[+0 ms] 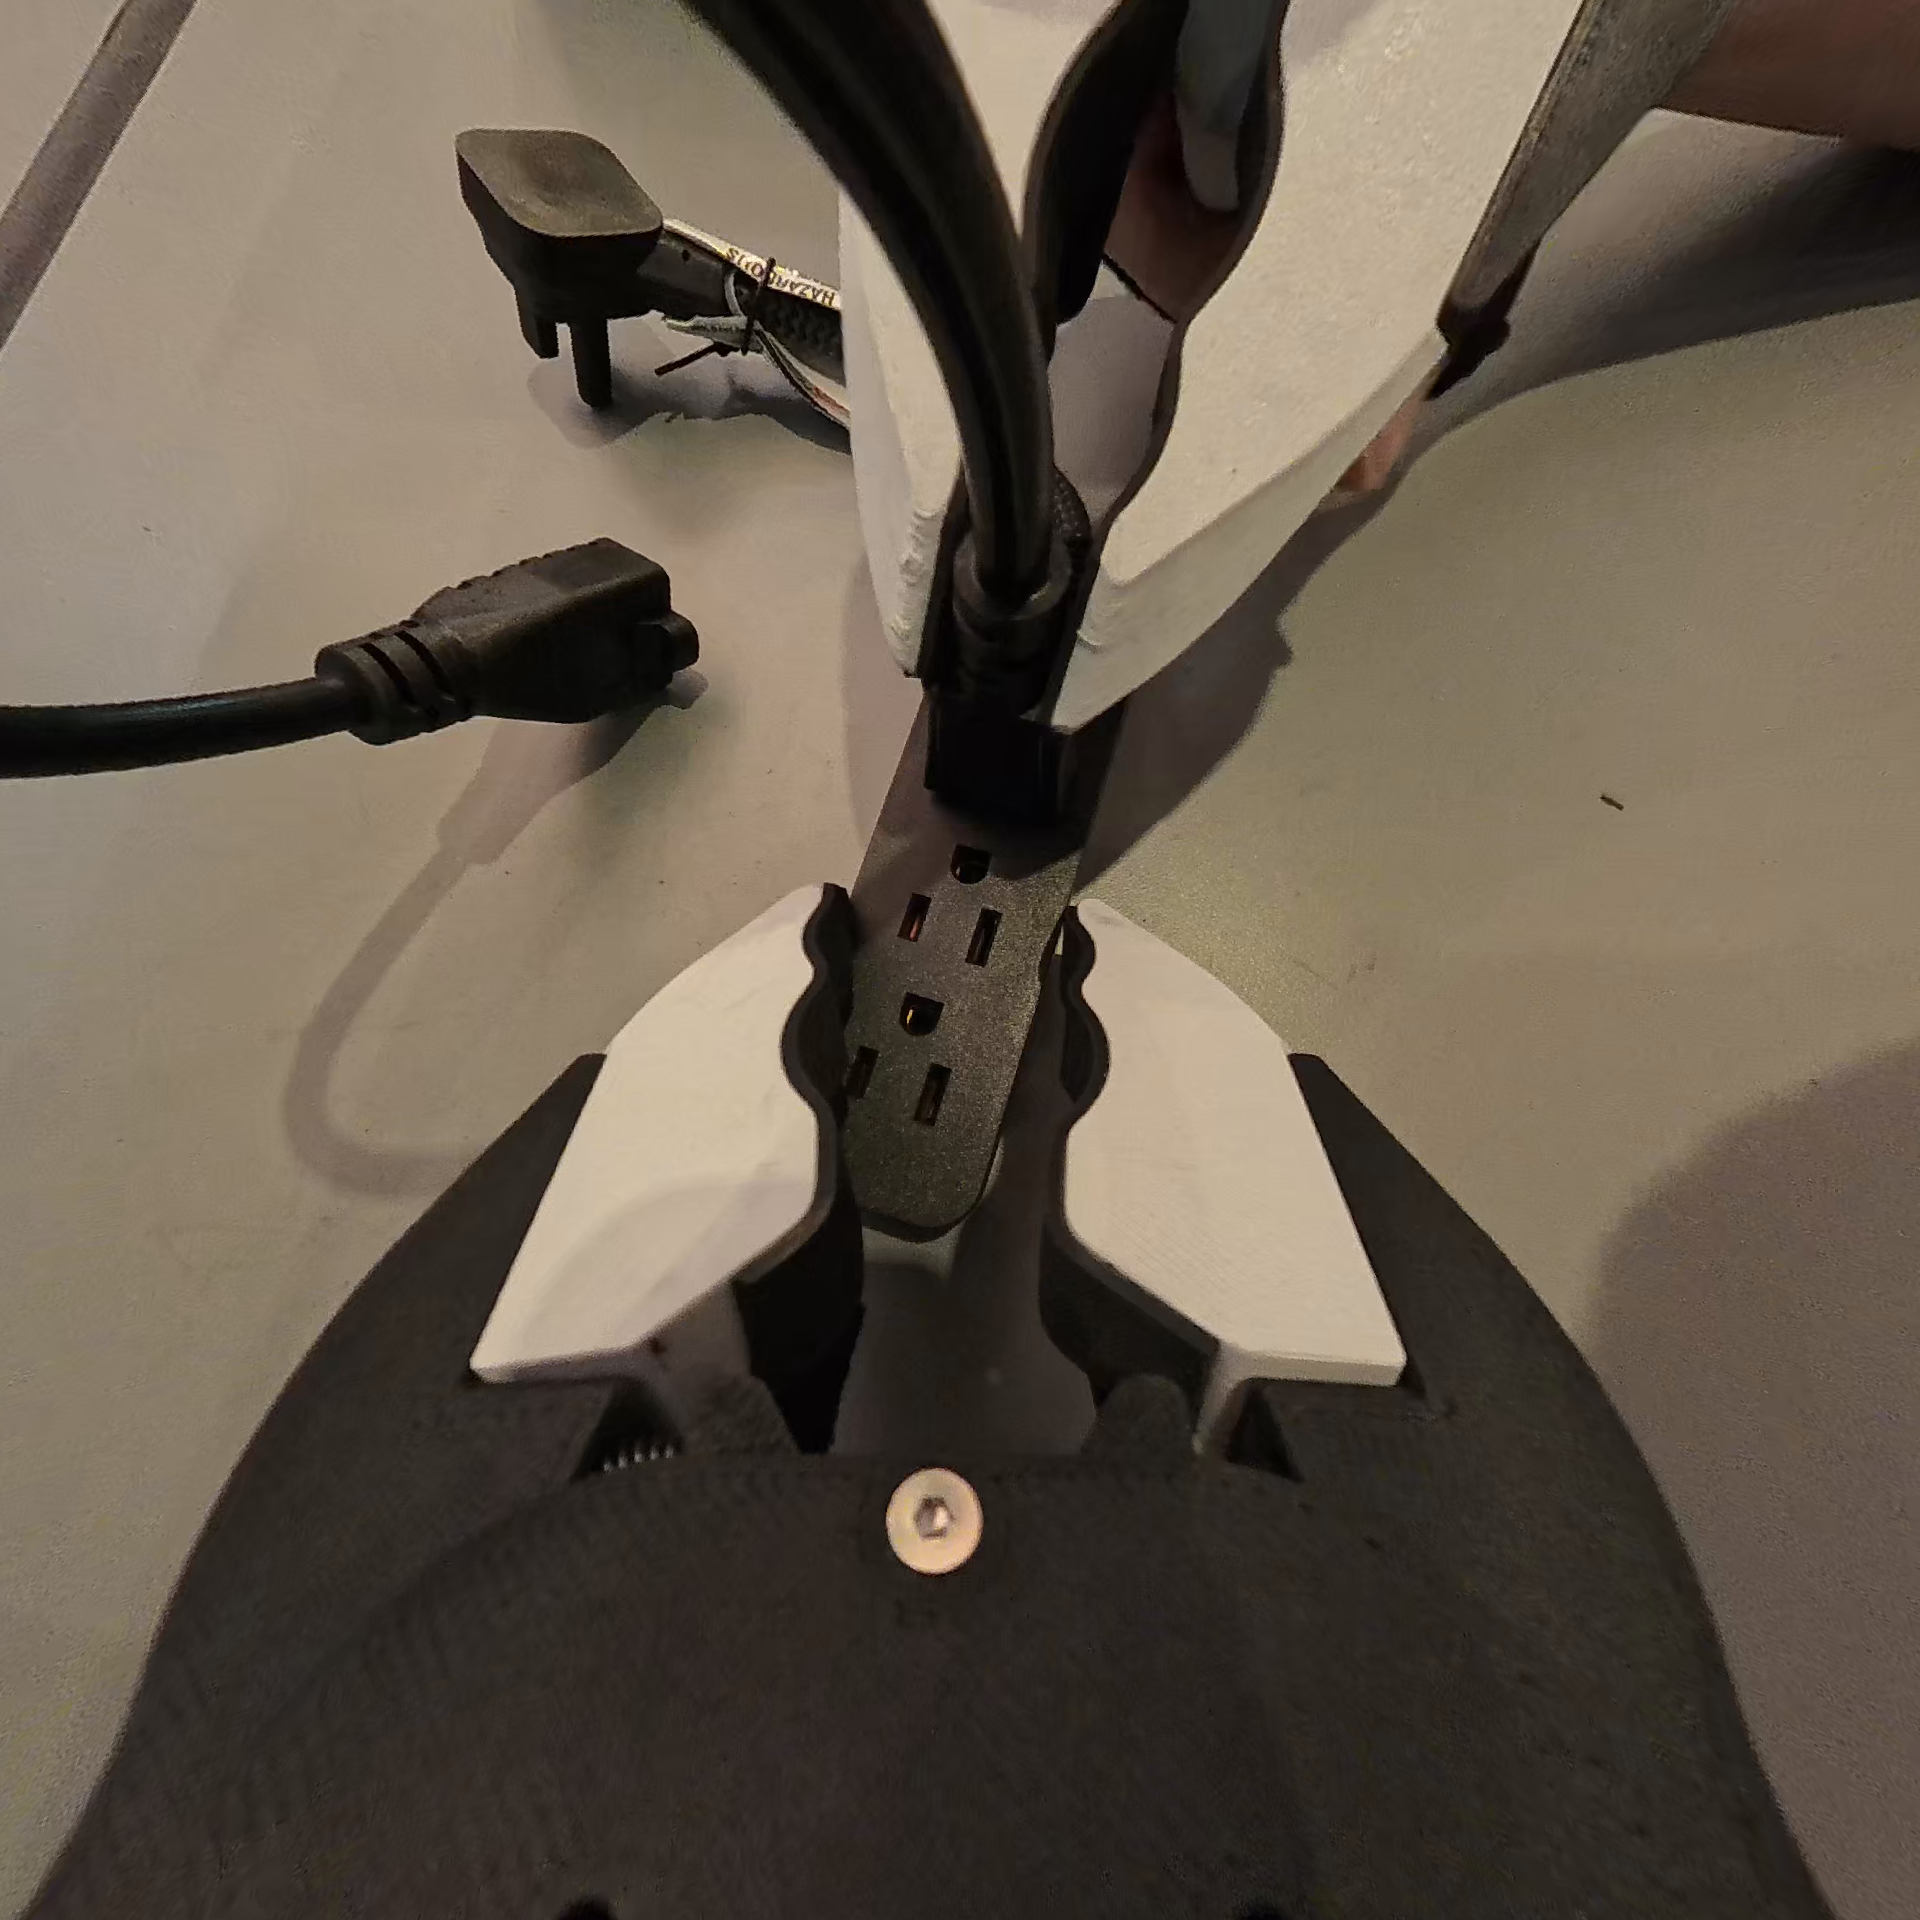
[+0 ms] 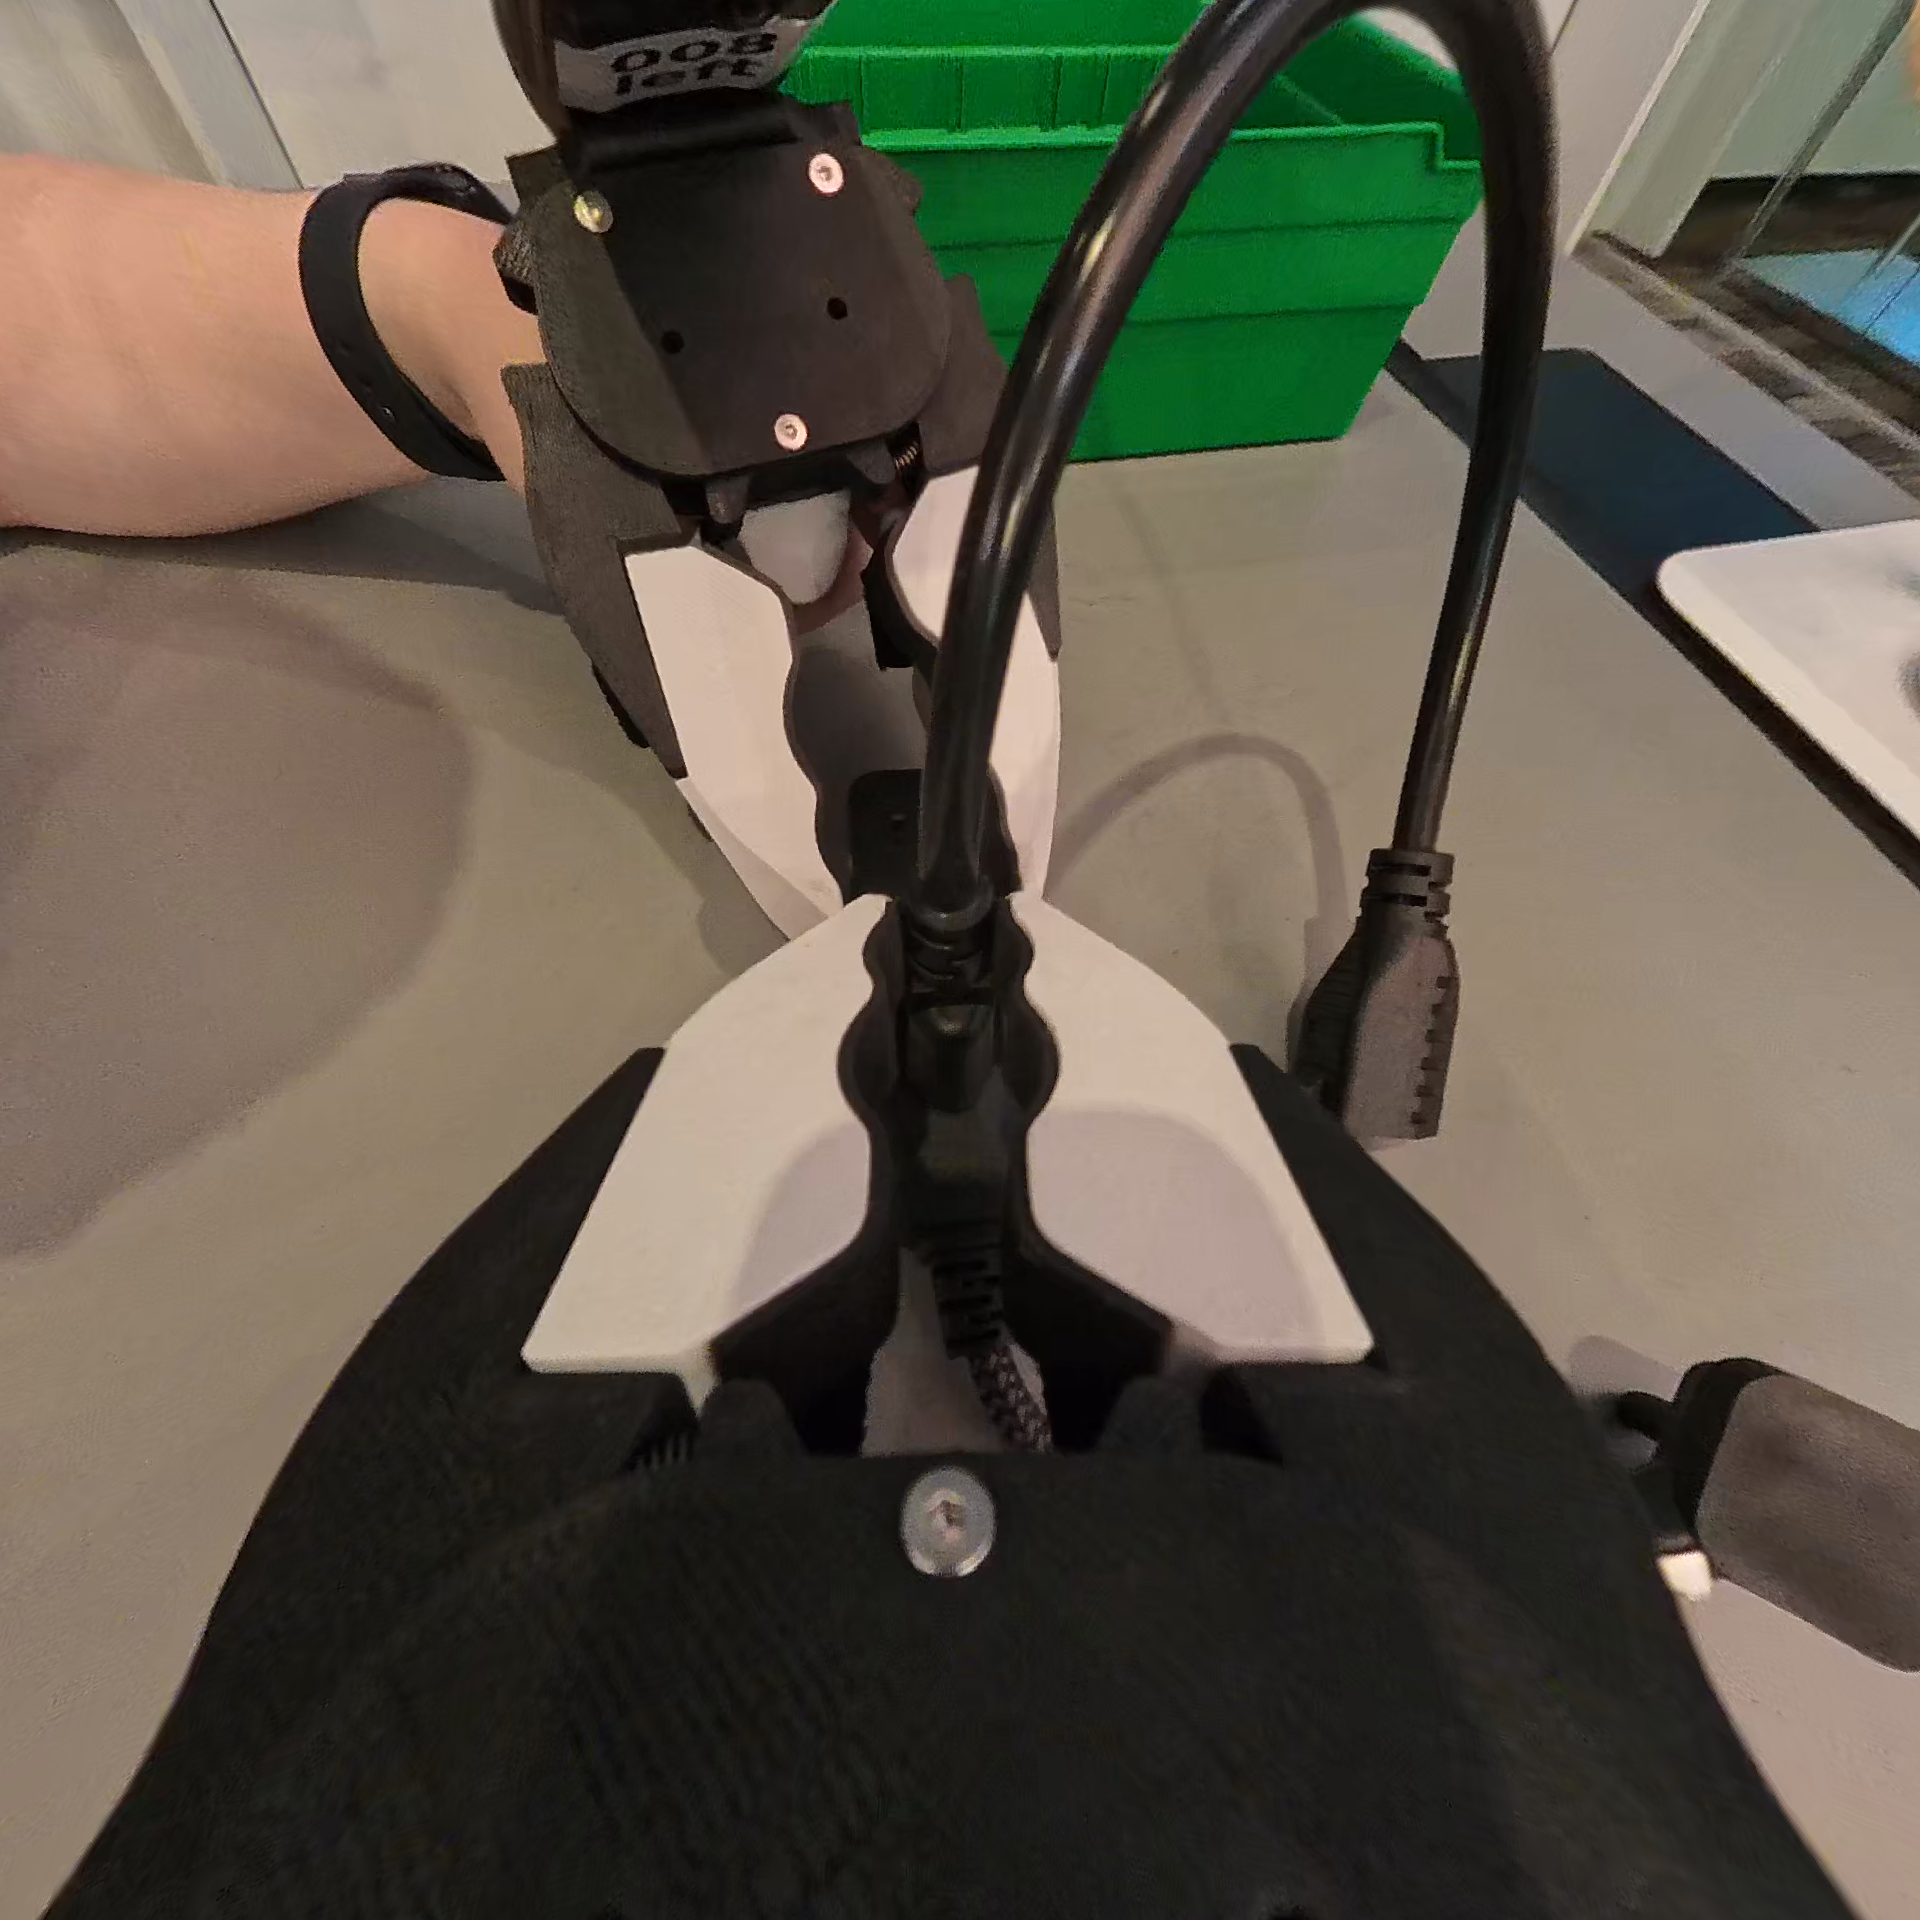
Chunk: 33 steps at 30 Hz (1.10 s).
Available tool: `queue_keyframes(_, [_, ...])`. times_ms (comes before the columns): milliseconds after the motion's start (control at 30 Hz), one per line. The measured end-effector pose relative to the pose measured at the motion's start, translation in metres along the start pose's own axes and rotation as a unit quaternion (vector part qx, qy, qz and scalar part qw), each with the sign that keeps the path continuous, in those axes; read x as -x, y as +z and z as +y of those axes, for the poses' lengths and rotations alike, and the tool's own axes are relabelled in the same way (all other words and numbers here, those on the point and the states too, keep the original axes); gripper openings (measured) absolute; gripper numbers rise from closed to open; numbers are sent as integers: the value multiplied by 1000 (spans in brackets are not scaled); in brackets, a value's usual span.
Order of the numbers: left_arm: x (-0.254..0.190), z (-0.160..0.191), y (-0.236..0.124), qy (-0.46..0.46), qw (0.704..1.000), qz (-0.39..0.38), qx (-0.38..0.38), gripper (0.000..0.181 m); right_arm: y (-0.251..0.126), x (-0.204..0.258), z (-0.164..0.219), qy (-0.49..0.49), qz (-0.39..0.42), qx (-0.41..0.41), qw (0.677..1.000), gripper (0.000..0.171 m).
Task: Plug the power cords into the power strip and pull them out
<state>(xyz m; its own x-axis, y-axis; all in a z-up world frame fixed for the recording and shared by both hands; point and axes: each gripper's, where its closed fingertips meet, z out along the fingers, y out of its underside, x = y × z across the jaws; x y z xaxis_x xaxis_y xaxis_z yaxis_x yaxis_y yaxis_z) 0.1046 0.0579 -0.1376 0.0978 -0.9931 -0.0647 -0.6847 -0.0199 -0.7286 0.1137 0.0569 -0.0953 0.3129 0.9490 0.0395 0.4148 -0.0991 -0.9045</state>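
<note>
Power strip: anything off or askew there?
Nothing damaged. The power strip sits clamped in the left gripper, angled slightly on the table. The right gripper is shut on a plug at the far outlet. Another connector lies loose beside it.

The left wrist view looks down steeply and from close along its own fingers [image 1: 821,1049] onto the power strip [image 1: 940,1049] on the table [image 1: 1507,935]. The right wrist view faces the opposite way, lower and flatter, toward a far green bin [image 2: 1195,260]. Both views share the plug [image 1: 992,753] [image 2: 951,1023] and the strip between them.
</note>
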Motion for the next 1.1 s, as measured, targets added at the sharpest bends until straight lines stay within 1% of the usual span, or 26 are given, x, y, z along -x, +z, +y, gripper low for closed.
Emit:
queue_keyframes(100, [0, 0, 0, -1, 1000, 2, -4, 37, 0, 0, 0, 12, -4, 1, 1000, 21])
queue_keyframes(200, [0, 0, 0, -1, 1000, 2, -5, 38, 0, 1, -1, -3, 3, 12, 1000, 19])
queue_keyframes(400, [0, 0, 0, -1, 1000, 0, 3, 38, 0, 1, 0, 0, 1, 28, 1000, 19])
queue_keyframes(500, [-2, -1, 1, -2, 1000, 2, 1, 37, -2, 1, 1, -1, -6, 52, 999, 19])
queue_keyframes(600, [-3, -2, 2, 6, 1000, -1, 4, 37, -5, 3, 2, -4, -21, 100, 995, 18])
queue_keyframes(667, [-4, -2, 2, 7, 1000, -2, 7, 37, -5, 2, 3, -23, -28, 153, 988, 18])
queue_keyframes(767, [-4, -2, 2, 4, 1000, 0, 2, 38, -7, 2, 5, -64, -35, 238, 969, 17])
queue_keyframes(833, [-4, -2, 2, 3, 1000, 2, 0, 37, -10, 2, 5, -75, -41, 287, 954, 17])
queue_keyframes(967, [-4, -2, 2, 6, 1000, 1, 0, 37, -12, 2, 4, -79, -50, 346, 934, 16])
queue_keyframes(1100, [-4, -3, 3, 8, 1000, 0, -4, 37, -14, 2, 6, -95, -43, 399, 911, 17])
